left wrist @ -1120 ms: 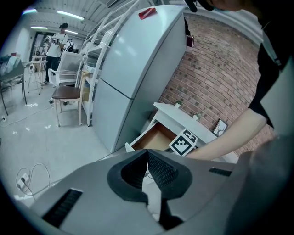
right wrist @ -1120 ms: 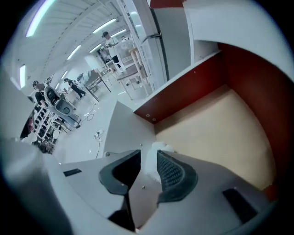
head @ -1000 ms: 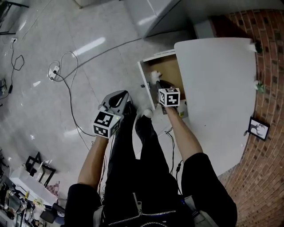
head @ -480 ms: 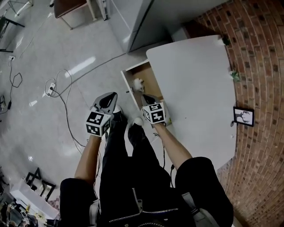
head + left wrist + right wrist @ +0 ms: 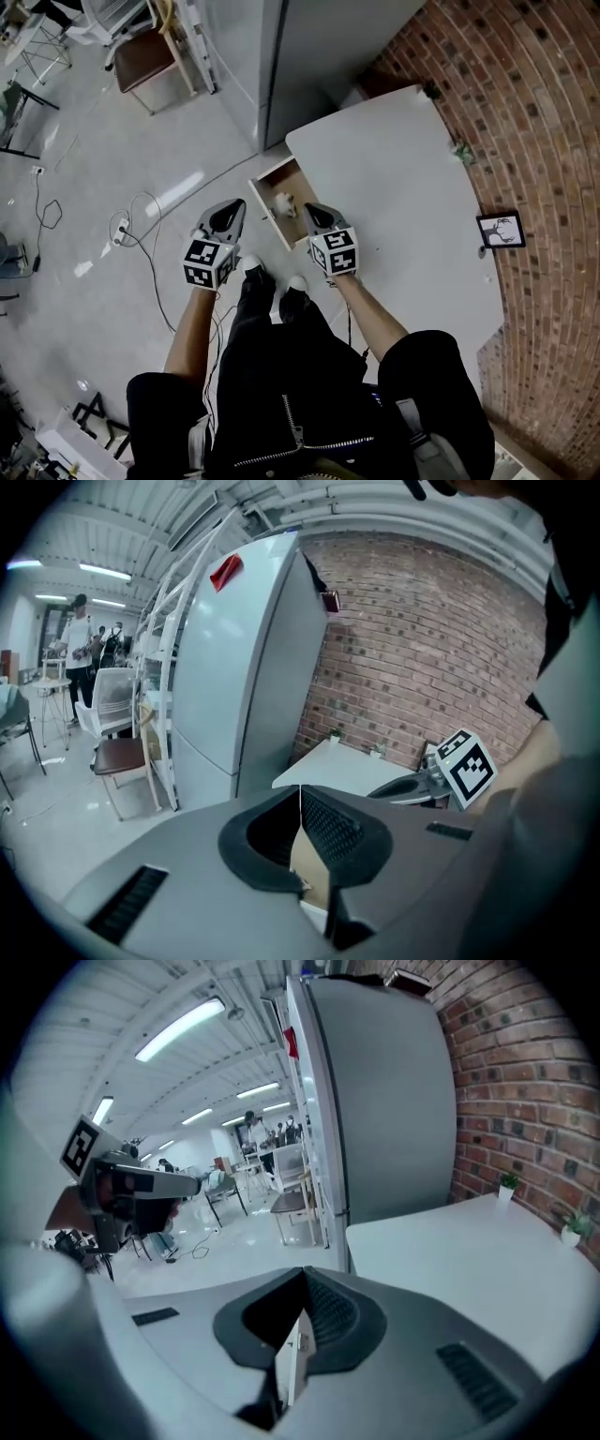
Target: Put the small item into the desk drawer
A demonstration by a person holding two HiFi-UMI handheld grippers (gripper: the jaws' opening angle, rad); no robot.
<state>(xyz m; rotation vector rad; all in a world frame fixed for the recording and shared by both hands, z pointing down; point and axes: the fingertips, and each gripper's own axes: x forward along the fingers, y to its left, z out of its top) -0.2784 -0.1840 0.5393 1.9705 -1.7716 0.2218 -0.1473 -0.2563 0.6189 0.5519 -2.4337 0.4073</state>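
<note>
We hold both grippers empty. The left gripper [image 5: 300,791] has its jaws pressed together, the ribbed black pads meeting in a thin seam with nothing in it. The right gripper [image 5: 303,1277] is likewise closed on nothing.

The small item [image 5: 283,202], a pale, lumpy thing too small to name, lies free on the brown board floor of the drawer [image 5: 266,212]. It sits just ahead of the right jaws' tips and a little to their left, right of the left jaws. Its part of the task looks done to us, while the drawer stands pulled out from under the smooth white desk [image 5: 403,187].

Below the right jaws a flat white panel [image 5: 286,1363] with a little knob shows edge-on; we take it for the drawer front. We judge that closed, blunt tips would make a firmer pusher, should the drawer need shutting. The left gripper hangs over the glossy floor [image 5: 141,141], the drawer to the right of its jaws, likely to leave the drawer's path free.
</note>
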